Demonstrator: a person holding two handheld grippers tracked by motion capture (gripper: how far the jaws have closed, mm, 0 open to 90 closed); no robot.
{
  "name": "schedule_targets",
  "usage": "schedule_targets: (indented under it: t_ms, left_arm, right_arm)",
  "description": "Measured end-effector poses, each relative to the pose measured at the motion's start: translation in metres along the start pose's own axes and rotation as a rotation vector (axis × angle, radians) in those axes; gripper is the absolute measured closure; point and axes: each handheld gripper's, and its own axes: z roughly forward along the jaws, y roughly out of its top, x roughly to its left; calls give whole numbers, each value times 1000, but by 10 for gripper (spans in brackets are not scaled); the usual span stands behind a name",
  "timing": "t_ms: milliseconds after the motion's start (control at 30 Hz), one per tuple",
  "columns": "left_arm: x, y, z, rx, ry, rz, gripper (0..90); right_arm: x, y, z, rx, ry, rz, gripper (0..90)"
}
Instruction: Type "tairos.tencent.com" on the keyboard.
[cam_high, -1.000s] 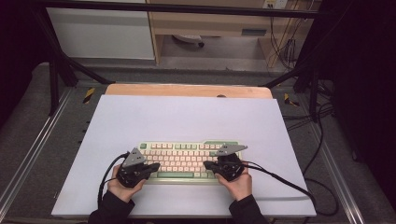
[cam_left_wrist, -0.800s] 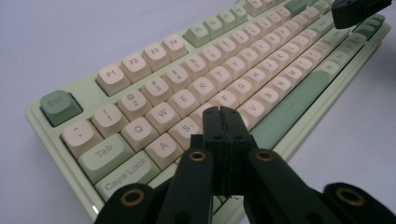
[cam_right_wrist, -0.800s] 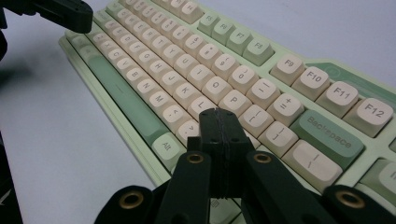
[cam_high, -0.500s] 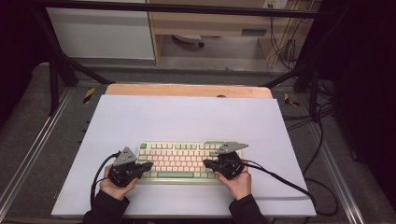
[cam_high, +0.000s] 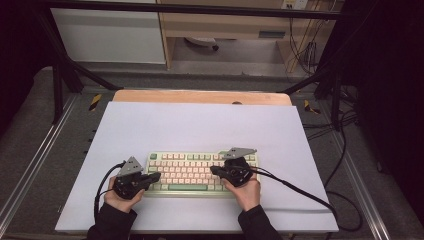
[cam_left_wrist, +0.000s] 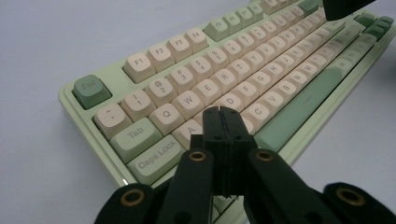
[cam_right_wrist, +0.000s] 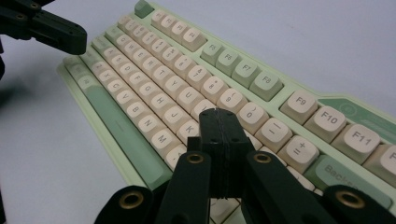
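Observation:
A pale green keyboard (cam_high: 192, 172) with cream and green keys lies on the white mat near the front edge. My left gripper (cam_high: 156, 176) is shut and empty, its tip at the keyboard's left end. In the left gripper view the closed tips (cam_left_wrist: 222, 114) hover over the home row near the A key of the keyboard (cam_left_wrist: 261, 70). My right gripper (cam_high: 213, 170) is shut too, resting over the right half of the keys. In the right gripper view its tips (cam_right_wrist: 218, 116) sit above the K and L keys of the keyboard (cam_right_wrist: 154, 51), and the left gripper (cam_right_wrist: 77, 39) shows at the far end.
The white mat (cam_high: 200, 127) covers a wooden table (cam_high: 200, 96) with open room behind the keyboard. Black cables (cam_high: 300, 192) trail from the right gripper to the right. Metal frame rails (cam_high: 45, 145) run along both sides.
My left gripper slid left along the keyboard, from over the left keys to its left end. The right gripper stayed in place.

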Motion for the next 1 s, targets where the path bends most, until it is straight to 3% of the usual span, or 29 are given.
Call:
schedule_targets:
  t_ms: [467,1000]
  left_arm:
    - [0,0,0,-2,-1,0,900]
    - [0,0,0,-3,1,2,900]
  right_arm:
    - [1,6,23,32,-19,5,900]
    - [0,2,32,64,-33,2,900]
